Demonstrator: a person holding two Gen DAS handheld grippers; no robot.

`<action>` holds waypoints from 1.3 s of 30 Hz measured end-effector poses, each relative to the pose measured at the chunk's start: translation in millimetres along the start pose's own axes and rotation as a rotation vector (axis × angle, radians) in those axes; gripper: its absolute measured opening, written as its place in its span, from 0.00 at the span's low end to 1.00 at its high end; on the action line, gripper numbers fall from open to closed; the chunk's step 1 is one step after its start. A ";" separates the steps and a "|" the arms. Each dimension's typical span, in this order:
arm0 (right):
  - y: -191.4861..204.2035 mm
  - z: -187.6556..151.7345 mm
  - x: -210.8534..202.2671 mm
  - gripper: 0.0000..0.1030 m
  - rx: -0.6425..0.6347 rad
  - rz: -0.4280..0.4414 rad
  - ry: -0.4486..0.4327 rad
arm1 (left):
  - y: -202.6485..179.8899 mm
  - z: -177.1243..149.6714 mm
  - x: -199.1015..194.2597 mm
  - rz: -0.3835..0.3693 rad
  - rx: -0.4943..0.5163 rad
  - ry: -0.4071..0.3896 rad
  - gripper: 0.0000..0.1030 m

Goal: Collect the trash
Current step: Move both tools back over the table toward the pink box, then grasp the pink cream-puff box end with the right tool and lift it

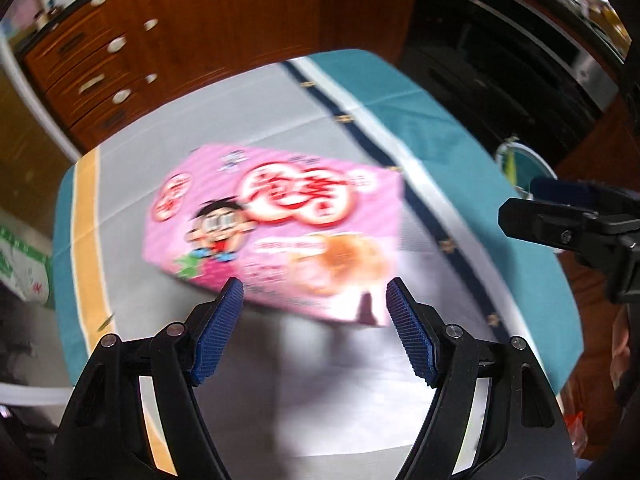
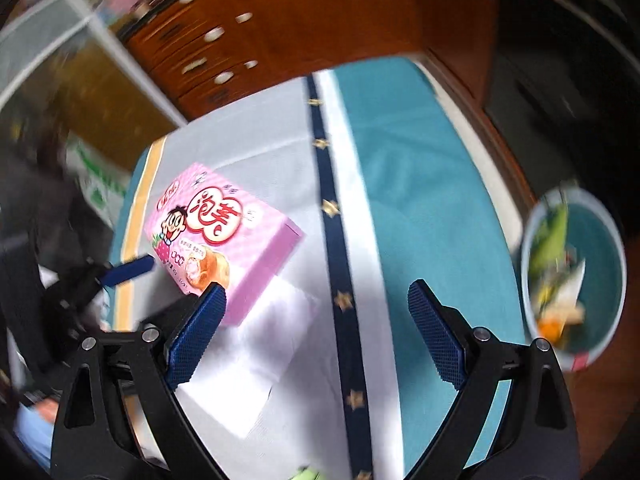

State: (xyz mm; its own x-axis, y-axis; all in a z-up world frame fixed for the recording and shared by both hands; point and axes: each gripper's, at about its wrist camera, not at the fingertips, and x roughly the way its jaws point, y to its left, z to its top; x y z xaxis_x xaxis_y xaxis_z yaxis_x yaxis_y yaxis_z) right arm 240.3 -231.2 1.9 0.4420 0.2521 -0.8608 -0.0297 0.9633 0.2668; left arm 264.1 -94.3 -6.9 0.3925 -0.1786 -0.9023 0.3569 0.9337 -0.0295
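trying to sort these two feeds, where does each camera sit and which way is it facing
Left wrist: sits on the left gripper, looks steeply down at the pink box on the table; its own open fingers show, with the right gripper at the right edge.
Right wrist: sits on the right gripper, looks down over the table with the bin at right; its open fingers show, left gripper at left.
Shared: box, table, bin, cabinet.

Pink box (image 2: 224,240) alone on the cloth-covered counter (image 2: 420,200), bare cloth all round it, wooden cabinet (image 2: 320,32) behind, bin (image 2: 576,280) beside the counter's edge
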 end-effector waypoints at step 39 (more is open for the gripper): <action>110.5 37.9 47.3 0.58 -0.148 0.193 0.190 | 94.3 -54.5 24.9 0.041 -0.194 0.014 0.96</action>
State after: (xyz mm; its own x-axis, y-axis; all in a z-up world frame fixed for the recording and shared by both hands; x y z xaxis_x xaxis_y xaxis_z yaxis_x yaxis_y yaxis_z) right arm 291.9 -116.4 7.0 0.2408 0.4311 -0.8696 -0.2335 0.8954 0.3792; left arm 261.3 6.2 -55.6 0.3910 -0.1365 -0.9102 0.1705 0.9826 -0.0741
